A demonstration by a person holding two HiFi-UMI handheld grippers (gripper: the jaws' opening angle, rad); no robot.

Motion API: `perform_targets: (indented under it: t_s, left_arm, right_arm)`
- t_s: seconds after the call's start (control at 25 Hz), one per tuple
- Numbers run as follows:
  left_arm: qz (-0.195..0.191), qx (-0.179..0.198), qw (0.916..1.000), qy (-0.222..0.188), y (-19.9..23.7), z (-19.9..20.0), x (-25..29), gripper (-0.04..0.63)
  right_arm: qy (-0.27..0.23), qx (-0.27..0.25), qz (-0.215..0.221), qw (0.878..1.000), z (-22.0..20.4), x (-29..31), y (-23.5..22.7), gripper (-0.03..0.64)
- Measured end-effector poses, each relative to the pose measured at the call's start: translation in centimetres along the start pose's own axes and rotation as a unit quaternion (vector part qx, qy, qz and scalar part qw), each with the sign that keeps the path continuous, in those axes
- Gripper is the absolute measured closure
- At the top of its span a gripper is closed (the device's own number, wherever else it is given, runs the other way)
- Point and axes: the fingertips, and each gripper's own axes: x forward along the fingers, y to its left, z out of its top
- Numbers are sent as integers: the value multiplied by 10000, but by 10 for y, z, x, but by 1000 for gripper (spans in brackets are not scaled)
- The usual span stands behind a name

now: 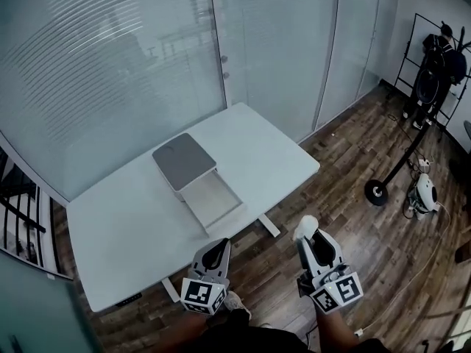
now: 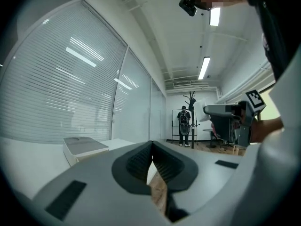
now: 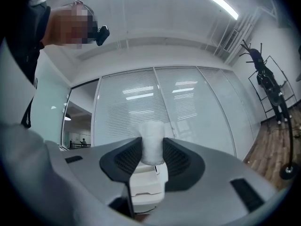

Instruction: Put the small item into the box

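Observation:
A small white fuzzy item [image 1: 305,226] is pinched between the jaws of my right gripper [image 1: 310,235], which hangs over the wooden floor just off the table's near right edge. In the right gripper view the item [image 3: 151,142] stands up between the dark pads [image 3: 129,158]. On the white table [image 1: 125,226] sits the box [image 1: 211,199], its white compartment open beside a grey lid [image 1: 184,160]. My left gripper [image 1: 214,248] hovers at the table's near edge, jaws together and empty [image 2: 151,155]. The box [image 2: 84,147] lies ahead to its left.
Glass walls with blinds close off the far side of the table. At the far right stand a person in dark clothes [image 1: 441,57] by a coat rack, a pole on a round base [image 1: 379,192] and a white device [image 1: 425,195] on the wooden floor.

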Motion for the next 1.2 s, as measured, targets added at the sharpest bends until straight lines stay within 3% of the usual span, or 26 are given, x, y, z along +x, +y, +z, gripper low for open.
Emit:
perform_targets:
  t_s: [0.32,0.56,0.72,1.0,1.12,1.2]
  left_arm:
    - [181,9,9998,31,61,-4,20,583]
    - [490,340,9981,-161,107,17,17,583]
    - [567,406,9974,-161,123,18,19,583]
    - [678,476,9965,-79,142,8,25,583]
    - [850,573,9947,-57,150,6,33,583]
    - [982,592,9934,-29,154,7,38,583]
  right_arm:
    - [319,-515,514,9968,-33,85,23,471]
    - [248,-714,710,9946,-33,135,46,471]
    - [287,-589,766,9949,-42,157,50,471]
    - [415,-901,1084,9891,-49,181,65,471]
    - [503,-1108,1299,9840,-55,194,63,471]
    - [501,-967,1396,9842,-61,204,59,471]
